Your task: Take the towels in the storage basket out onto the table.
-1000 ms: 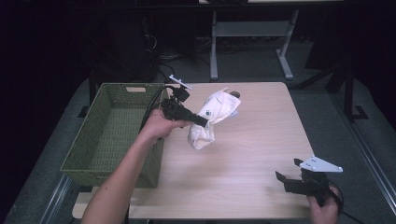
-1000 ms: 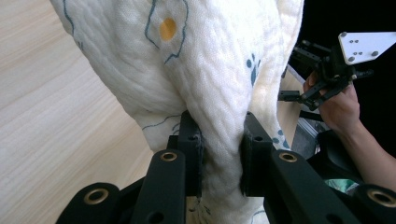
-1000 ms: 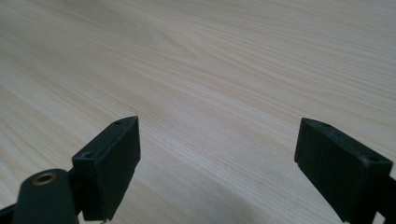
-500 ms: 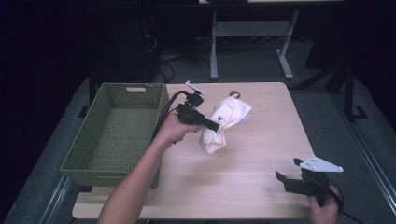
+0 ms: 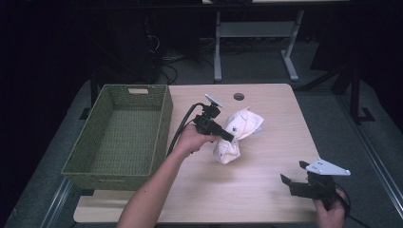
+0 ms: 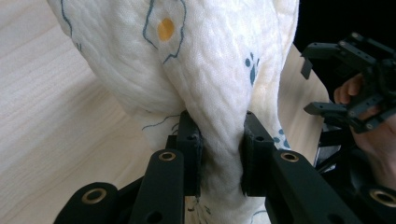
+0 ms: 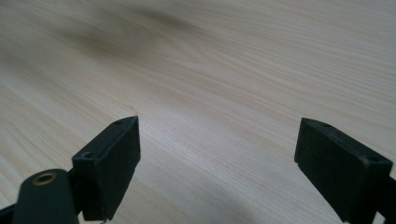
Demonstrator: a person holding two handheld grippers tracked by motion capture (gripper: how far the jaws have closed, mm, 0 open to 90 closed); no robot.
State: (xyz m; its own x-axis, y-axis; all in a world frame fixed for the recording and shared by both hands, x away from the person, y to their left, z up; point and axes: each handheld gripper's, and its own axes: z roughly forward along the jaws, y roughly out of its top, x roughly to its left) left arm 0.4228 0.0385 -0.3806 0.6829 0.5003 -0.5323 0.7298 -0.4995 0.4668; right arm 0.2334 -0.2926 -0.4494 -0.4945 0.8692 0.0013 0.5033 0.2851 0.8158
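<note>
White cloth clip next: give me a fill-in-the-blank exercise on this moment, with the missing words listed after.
1. The left gripper has its fingers shut on the white ____.
2. The green woven basket on the wooden table holds ____.
3. The right gripper, near the table's front edge, has its fingers ____.
4. The cloth is printed with blue lines and a ____ dot.

Missing words: cloth; nothing; open; yellow

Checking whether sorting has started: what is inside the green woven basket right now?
The green woven basket shows a bare woven floor, nothing lying on it. Its near wall hides the strip of floor just behind it. The white printed cloth sits outside, on the table.
</note>
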